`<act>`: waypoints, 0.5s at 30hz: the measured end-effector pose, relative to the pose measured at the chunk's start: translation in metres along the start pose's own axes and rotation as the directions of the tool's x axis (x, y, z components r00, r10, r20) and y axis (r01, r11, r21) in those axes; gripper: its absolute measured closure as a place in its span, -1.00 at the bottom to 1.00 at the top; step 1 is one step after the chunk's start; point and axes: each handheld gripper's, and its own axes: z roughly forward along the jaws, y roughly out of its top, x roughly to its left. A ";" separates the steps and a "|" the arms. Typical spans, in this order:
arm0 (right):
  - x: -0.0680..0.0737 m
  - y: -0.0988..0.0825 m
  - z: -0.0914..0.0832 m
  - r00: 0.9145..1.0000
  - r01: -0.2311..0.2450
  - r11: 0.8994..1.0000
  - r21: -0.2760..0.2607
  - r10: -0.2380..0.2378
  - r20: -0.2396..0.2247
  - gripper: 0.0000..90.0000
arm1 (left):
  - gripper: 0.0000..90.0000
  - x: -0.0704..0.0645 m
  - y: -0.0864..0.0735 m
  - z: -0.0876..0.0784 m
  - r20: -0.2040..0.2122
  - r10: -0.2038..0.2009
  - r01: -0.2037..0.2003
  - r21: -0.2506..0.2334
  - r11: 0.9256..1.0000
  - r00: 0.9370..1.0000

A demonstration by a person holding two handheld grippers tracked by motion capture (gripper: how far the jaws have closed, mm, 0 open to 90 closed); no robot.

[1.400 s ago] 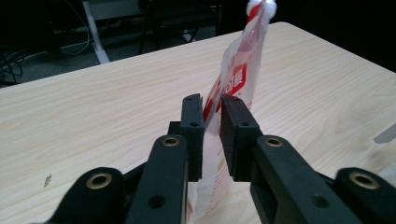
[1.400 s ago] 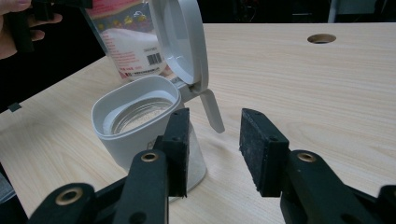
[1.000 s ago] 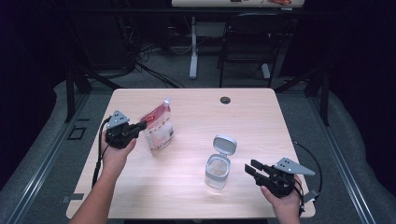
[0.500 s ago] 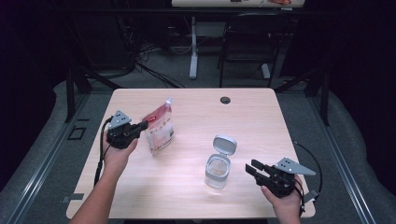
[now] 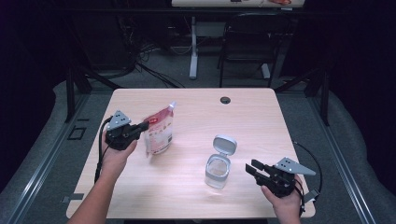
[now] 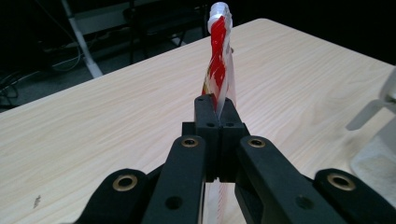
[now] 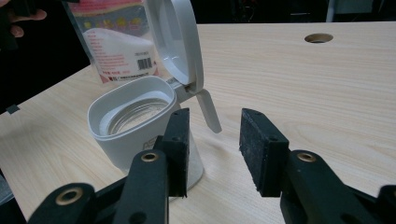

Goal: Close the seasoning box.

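Pale wood-grain table [image 5: 261,116], rectangular, with a small round cable hole [image 5: 225,100] near its far edge.

Red-and-white pouch [image 5: 159,132], printed, with a white spout at the top corner; held upright at the left part of the table, well apart from the jar. Barcode and print show on its face in the right gripper view [image 7: 122,35]; seen edge-on in the left gripper view [image 6: 218,60].

Clear jar [image 5: 217,169] with a white collar, standing on the table right of centre, its hinged grey-white lid [image 5: 224,144] flipped up and open. In the right gripper view the jar [image 7: 135,126] stands just beyond the left jaw.

Left gripper [image 5: 140,127], in the person's left hand [image 5: 114,156]: jaws pressed tight together on the pouch's edge, pinching the film between the pads [image 6: 215,112].

Right gripper [image 5: 252,169], in the right hand [image 5: 282,198]: jaws parted, nothing between them, just beside the jar and not gripping it [image 7: 214,140].
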 end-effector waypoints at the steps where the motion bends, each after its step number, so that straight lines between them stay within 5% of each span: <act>1: 0.000 0.000 0.000 1.000 0.000 1.000 -0.001 0.000 0.002 0.41 | 1.00 -0.003 0.001 -0.002 0.008 0.001 -0.001 -0.011 1.000 1.000; 15: 0.000 0.000 -0.001 1.000 -0.005 1.000 -0.004 0.005 0.002 0.41 | 1.00 -0.037 -0.004 -0.012 0.113 0.040 -0.035 -0.045 0.998 0.993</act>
